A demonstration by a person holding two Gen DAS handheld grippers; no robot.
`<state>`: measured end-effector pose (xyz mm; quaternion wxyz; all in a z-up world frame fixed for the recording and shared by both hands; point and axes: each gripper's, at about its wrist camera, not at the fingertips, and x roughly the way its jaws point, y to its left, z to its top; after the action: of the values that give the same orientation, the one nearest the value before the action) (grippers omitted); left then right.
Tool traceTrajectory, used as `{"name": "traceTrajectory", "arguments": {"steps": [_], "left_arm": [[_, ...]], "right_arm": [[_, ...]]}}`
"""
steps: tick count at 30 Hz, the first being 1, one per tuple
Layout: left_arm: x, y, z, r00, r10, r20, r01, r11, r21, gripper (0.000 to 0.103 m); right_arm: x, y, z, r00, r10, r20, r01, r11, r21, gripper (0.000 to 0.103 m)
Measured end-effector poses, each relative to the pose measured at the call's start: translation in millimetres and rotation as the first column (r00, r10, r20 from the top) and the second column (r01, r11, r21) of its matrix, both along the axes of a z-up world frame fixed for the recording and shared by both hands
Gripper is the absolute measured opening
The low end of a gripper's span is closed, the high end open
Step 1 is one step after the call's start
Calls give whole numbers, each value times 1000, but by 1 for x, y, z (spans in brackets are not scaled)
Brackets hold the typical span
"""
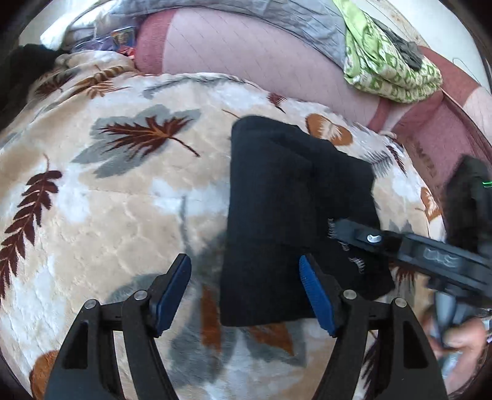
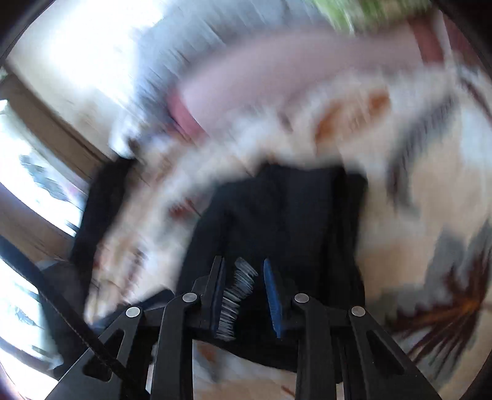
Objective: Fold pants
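Left gripper, its black arms tipped with blue ribbed pads, hangs with the jaws spread wide and nothing between them; its right pad sits over the near edge of the folded black pants, its left pad over bare blanket. Right gripper reaches in from the right of the left wrist view, its fingers lying across the lower right part of the dark bundle. From its own camera (badly motion-blurred) the blue pads stand a little apart with a pale ribbed strip showing between them, and I cannot tell whether they clamp any cloth.

Folded into a thick upright rectangle, the pants run with their long axis away from the left camera, the near end by the left gripper and the far end pointing toward the pink bedding. A second layer overlaps on the right side, slightly skewed.

They lie on a plush beige blanket printed with brown and grey leaves. Behind it stretches a pink quilted sheet, with a grey cover beyond and a crumpled green-and-white patterned cloth at the upper right.

No containers show in either view.
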<state>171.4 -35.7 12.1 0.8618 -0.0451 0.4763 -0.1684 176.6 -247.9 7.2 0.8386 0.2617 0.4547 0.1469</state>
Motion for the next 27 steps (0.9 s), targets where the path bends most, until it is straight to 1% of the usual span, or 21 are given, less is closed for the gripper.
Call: {"name": "traceTrajectory", "arguments": {"steps": [1, 3, 4, 5, 6, 7, 8, 10, 12, 13, 15, 17, 18, 20, 21, 22, 23, 24, 25, 26, 27], "left_arm": [[-6, -3, 4, 1000, -12, 19, 12, 1000, 16, 72], [-21, -5, 15, 996, -13, 86, 8, 999, 54, 72], [-29, -6, 20, 994, -12, 112, 5, 998, 62, 72], [-38, -6, 26, 990, -10, 139, 0, 998, 66, 72], [-48, -4, 32, 986, -3, 166, -8, 998, 66, 72], [-58, -3, 39, 980, 8, 197, -21, 998, 64, 72], [-67, -2, 46, 973, 17, 229, -32, 998, 63, 73], [-93, 1, 57, 948, 38, 316, -65, 995, 77, 79], [-119, 4, 64, 917, 69, 393, -120, 987, 108, 81], [-135, 7, 65, 902, 80, 423, -144, 982, 122, 81], [-159, 14, 68, 887, 99, 451, -179, 974, 137, 82], [-184, 24, 74, 865, 130, 485, -223, 965, 139, 85], [-195, 27, 79, 846, 142, 514, -250, 957, 147, 87], [-220, 31, 91, 778, 168, 605, -333, 927, 170, 102], [-231, 32, 98, 738, 180, 650, -371, 913, 169, 103], [-243, 34, 106, 695, 189, 694, -397, 905, 151, 103], [-252, 35, 114, 665, 194, 722, -407, 904, 131, 103], [-258, 36, 122, 644, 196, 740, -408, 906, 115, 103], [-262, 35, 130, 642, 196, 741, -401, 910, 106, 103], [-263, 34, 137, 660, 185, 728, -374, 921, 105, 103], [-262, 33, 140, 685, 172, 708, -341, 934, 103, 103]], "right_arm": [[2, -4, -17, 999, -17, -37, 18, 999, 38, 24], [0, -17, -17, 998, -59, -34, 63, 989, 136, 24], [0, -18, -13, 998, -64, -30, 67, 990, 128, 25], [-4, -17, -6, 997, -74, -3, 74, 993, 95, 32], [-10, -15, 1, 995, -89, 38, 87, 995, 42, 37], [-19, -12, 8, 992, -104, 75, 106, 994, -23, 51], [-25, -11, 12, 989, -116, 89, 121, 991, -54, 60], [-38, -12, 19, 983, -145, 116, 153, 986, -71, 62], [-56, -9, 33, 975, -158, 154, 173, 981, -89, 62], [-66, -6, 42, 970, -160, 183, 183, 977, -114, 62], [-82, 2, 56, 959, -154, 236, 193, 969, -151, 64], [-107, 9, 68, 944, -150, 294, 206, 963, -173, 76], [-119, 12, 72, 938, -145, 314, 208, 961, -180, 77], [-138, 20, 76, 933, -118, 340, 196, 959, -204, 78], [-148, 27, 78, 933, -92, 348, 177, 959, -221, 78], [-154, 33, 76, 933, -73, 352, 163, 958, -234, 79], [-163, 37, 76, 931, -51, 361, 149, 957, -249, 79], [-169, 41, 77, 928, -37, 370, 141, 956, -259, 80], [-179, 46, 77, 923, -19, 383, 134, 952, -276, 81], [-187, 48, 78, 919, -8, 395, 134, 947, -292, 83], [-194, 51, 79, 914, 1, 405, 136, 941, -309, 84]]}}
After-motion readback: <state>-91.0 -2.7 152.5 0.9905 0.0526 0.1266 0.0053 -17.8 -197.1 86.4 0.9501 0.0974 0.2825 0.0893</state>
